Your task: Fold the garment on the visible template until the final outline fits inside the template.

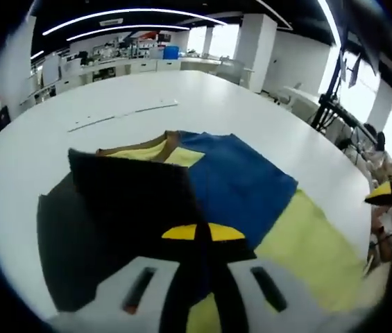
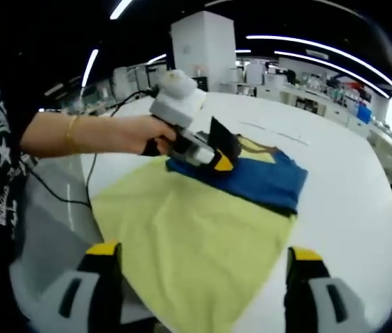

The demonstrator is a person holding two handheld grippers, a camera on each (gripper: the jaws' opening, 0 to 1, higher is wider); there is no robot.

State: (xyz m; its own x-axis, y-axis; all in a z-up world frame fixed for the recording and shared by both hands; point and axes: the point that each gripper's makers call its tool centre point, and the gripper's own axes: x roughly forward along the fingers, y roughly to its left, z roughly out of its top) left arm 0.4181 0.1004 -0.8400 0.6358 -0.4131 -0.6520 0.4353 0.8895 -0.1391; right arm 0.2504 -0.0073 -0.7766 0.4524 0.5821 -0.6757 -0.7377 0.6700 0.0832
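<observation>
A colour-block garment lies on the white table (image 1: pixel 57 146), with a blue panel (image 1: pixel 241 184), a pale yellow panel (image 1: pixel 307 250) and a black part (image 1: pixel 126 208). My left gripper (image 1: pixel 202 232) is shut on the black part, which is lifted and draped over the garment's left side. In the right gripper view a hand holds the left gripper (image 2: pixel 222 164) over the blue panel (image 2: pixel 265 180), with the black flap (image 2: pixel 223 142) raised in its tips. My right gripper (image 2: pixel 202 257) stands wide open at the near edge of the yellow panel (image 2: pixel 189 236), holding nothing. Its yellow tip (image 1: pixel 390 191) pokes in from the right.
Thin pale line marks (image 1: pixel 123 114) run across the table beyond the garment. A person's forearm (image 2: pixel 78 135) and dark printed sleeve (image 2: pixel 1 152) reach in from the left. A cable (image 2: pixel 57 194) trails off the table edge. Stands and benches (image 1: pixel 334 111) surround the table.
</observation>
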